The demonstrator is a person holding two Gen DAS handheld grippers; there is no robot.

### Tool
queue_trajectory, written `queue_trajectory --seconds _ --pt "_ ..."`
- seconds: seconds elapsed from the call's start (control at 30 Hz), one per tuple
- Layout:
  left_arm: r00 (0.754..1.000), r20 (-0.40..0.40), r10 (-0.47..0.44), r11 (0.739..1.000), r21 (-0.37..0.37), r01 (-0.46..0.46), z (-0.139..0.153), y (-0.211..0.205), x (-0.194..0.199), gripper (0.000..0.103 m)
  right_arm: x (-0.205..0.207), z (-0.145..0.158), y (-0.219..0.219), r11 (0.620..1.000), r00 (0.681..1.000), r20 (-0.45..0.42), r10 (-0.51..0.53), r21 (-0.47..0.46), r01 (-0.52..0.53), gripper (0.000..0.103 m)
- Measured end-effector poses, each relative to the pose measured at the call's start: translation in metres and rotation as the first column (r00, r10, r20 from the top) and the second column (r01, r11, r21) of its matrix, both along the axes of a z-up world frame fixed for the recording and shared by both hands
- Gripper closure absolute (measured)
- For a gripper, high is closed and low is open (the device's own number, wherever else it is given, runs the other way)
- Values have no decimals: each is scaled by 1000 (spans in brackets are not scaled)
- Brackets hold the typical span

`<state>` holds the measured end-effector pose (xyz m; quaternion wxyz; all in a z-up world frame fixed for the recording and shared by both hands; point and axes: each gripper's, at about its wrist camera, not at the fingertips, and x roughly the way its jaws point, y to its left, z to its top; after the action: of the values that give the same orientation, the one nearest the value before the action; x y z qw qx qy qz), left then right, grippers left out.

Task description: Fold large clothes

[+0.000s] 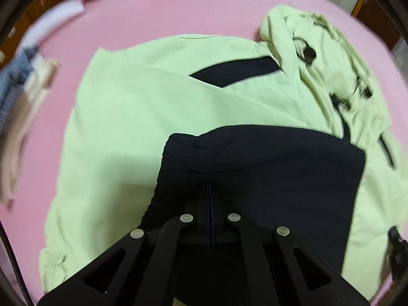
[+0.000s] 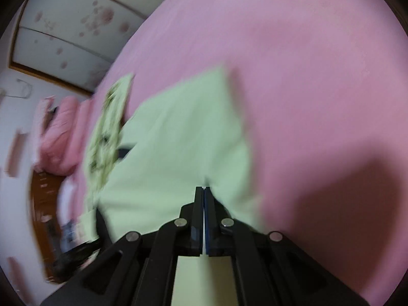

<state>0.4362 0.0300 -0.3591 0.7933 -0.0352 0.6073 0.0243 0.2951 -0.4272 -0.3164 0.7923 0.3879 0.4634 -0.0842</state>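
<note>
A large light-green jacket [image 1: 142,107] with black panels lies spread on a pink bed [image 1: 178,12]. Its hood [image 1: 318,58] with black cord stoppers lies bunched at the upper right. My left gripper [image 1: 210,188] is shut on a black part of the jacket [image 1: 267,158], folded over the green body. In the right wrist view, my right gripper [image 2: 204,188] is shut on the green jacket fabric [image 2: 178,140] and holds its edge above the pink bed [image 2: 306,76]. The view is blurred by motion.
A stack of folded clothes [image 1: 23,97] lies at the bed's left edge. Pink pillows [image 2: 61,132] and a wooden headboard [image 2: 43,199] stand at the left of the right wrist view, with a floral-patterned wardrobe [image 2: 76,12] behind.
</note>
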Motion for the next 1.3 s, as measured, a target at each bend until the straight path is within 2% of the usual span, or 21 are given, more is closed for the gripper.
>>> queue_trajectory --seconds 0.03,0.07,0.13,0.17,0.2,0.27,0.33,0.4,0.43,0.53,0.6,0.67,0.7,0.73,0.8,0.9,0.97,1.0,1.13,1.2,1.3 --pt "1000 0 -24 999 24 24 2 -2 -1 102 -1 10 -4 996 1000 -18 -25 -85 24 103" --pt "999 2 -41 997 64 41 4 -7 -2 102 -2 16 -9 991 999 -21 -41 -129 38 103" --pt "999 3 -50 989 136 49 10 -18 -1 102 -3 32 -9 988 998 36 -50 -145 54 103" --pt "999 5 -41 989 141 40 15 -25 -4 102 -2 41 -4 991 996 80 -39 -126 49 103" --pt "999 10 -33 993 112 32 20 -31 -6 102 0 47 4 996 993 117 -16 -90 27 103" --pt "999 25 -22 999 -27 23 32 -46 -16 102 11 47 23 998 986 158 45 25 -50 103" --pt "999 23 -41 987 -155 44 39 -66 -21 102 24 33 54 969 975 203 95 204 -136 103" --pt "999 14 -47 969 -241 49 43 -92 -22 102 35 13 77 933 975 200 101 320 -162 103" --pt "999 12 -37 962 -269 39 41 -100 -22 102 36 2 86 920 977 188 102 355 -165 103" --pt "1000 0 -28 971 -238 27 34 -120 -11 101 54 -27 105 904 987 110 121 397 -155 103" --pt "1000 1 -28 973 -229 28 28 -123 -5 101 65 -34 107 912 982 86 171 363 -190 103" --pt "999 29 -36 984 -174 41 29 -114 -4 101 73 -31 93 935 976 99 195 283 -216 103" --pt "998 42 -35 991 -131 41 30 -106 -1 101 71 -27 75 957 982 93 167 223 -184 103" --pt "999 50 -22 998 -52 25 29 -87 2 101 68 -23 56 977 990 76 122 164 -133 103" --pt "998 56 20 999 25 -21 22 -59 8 101 57 -17 20 996 997 60 46 67 -50 103" --pt "994 59 90 988 122 -97 18 -17 13 99 44 -4 -14 997 999 21 48 -69 -46 103" --pt "995 51 86 995 38 -88 17 -1 11 100 42 4 -21 993 998 -5 65 -102 -65 103" --pt "996 52 73 997 34 -74 18 0 10 100 38 9 -23 991 998 -13 64 -118 -65 103" --pt "999 33 -8 990 143 3 22 -15 3 100 22 8 -22 992 996 -57 70 -99 -76 103" --pt "1000 22 -16 988 156 12 29 -22 -4 100 12 7 -13 994 995 -77 63 -84 -69 103" --pt "1000 8 -19 992 128 18 33 -30 -18 98 -6 8 -1 994 993 -101 66 -77 -74 103"
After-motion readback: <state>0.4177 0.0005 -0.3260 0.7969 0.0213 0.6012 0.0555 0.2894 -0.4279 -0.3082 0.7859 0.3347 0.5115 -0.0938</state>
